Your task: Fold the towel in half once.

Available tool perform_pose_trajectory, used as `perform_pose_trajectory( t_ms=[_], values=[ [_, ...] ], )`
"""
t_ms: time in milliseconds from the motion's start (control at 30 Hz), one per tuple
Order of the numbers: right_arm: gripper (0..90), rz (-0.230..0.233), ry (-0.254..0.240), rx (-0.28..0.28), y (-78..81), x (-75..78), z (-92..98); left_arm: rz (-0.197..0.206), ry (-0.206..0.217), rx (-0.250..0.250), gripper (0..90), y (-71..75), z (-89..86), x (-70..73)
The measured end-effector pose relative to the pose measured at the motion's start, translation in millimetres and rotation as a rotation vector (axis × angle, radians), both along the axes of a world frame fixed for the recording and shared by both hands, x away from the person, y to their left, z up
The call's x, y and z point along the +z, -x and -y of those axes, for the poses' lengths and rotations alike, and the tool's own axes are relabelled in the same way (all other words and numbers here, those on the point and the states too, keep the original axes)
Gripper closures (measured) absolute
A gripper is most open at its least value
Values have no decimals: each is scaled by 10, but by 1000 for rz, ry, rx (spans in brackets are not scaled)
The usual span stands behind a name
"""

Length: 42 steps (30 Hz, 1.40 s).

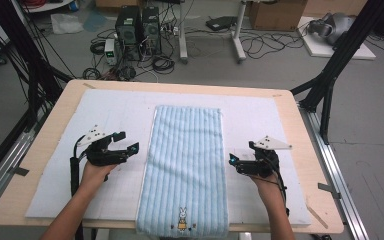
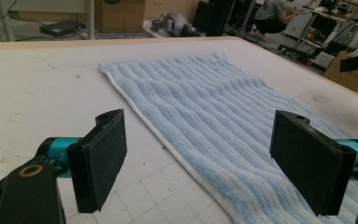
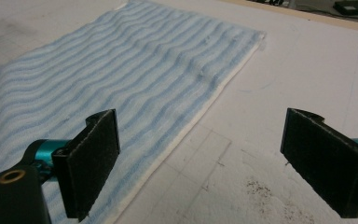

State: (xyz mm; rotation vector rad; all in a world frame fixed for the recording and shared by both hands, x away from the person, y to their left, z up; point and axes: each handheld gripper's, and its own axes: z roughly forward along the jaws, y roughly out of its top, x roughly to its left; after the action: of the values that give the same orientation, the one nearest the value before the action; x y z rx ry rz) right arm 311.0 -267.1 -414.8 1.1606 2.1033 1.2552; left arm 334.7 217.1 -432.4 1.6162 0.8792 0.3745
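Nearest the high view's lens, the near end of the towel (image 1: 185, 165) hangs slightly over the table's front edge and carries a small embroidered rabbit motif (image 1: 182, 219). Towel specification: light blue, long and narrow, ribbed with raised lengthwise stripes, white binding along each long edge. It lies flat and unfolded along the centre of a white mat (image 1: 115, 115) that covers most of the wooden table (image 1: 55, 107), its far end squarely cut and short of the mat's far edge.

Left gripper (image 1: 127, 142): held in the person's left hand, positioned just beside the towel's left long edge, jaws set wide apart with nothing between them. In the left gripper view, the towel (image 2: 205, 112) runs diagonally away between the two black pads (image 2: 103, 154), its white edge passing below the gap.

Right gripper (image 1: 233, 161): held in the person's right hand, positioned just beside the towel's right long edge, jaws likewise spread and empty. In the right gripper view, the towel (image 3: 121, 70) lies mostly behind the left-hand pad, and bare mat (image 3: 270, 84) shows by the other; surface ripples are visible across the pile.
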Motion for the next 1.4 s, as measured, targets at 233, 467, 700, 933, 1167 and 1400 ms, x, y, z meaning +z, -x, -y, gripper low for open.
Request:
perform_pose_trajectory(
  t_ms=[233,467,700,933,1167,1400],
  values=[
    [110,-10,3,6,4,-17,-12,-32,-29,0,193,-54,25,-16],
    [110,-11,-24,-7,32,-5,47,-48,-27,4,193,-182,91,37],
    [110,2,-40,-7,42,41,81,-81,-46,0,195,-354,213,120],
    [110,-15,-45,10,30,16,49,-151,-112,-9,205,-637,404,153],
    [110,-25,-55,6,22,1,63,-254,-174,57,295,-873,515,-38],
    [110,-28,-97,5,12,10,75,-251,-231,97,340,-943,612,-126]
  ],
)
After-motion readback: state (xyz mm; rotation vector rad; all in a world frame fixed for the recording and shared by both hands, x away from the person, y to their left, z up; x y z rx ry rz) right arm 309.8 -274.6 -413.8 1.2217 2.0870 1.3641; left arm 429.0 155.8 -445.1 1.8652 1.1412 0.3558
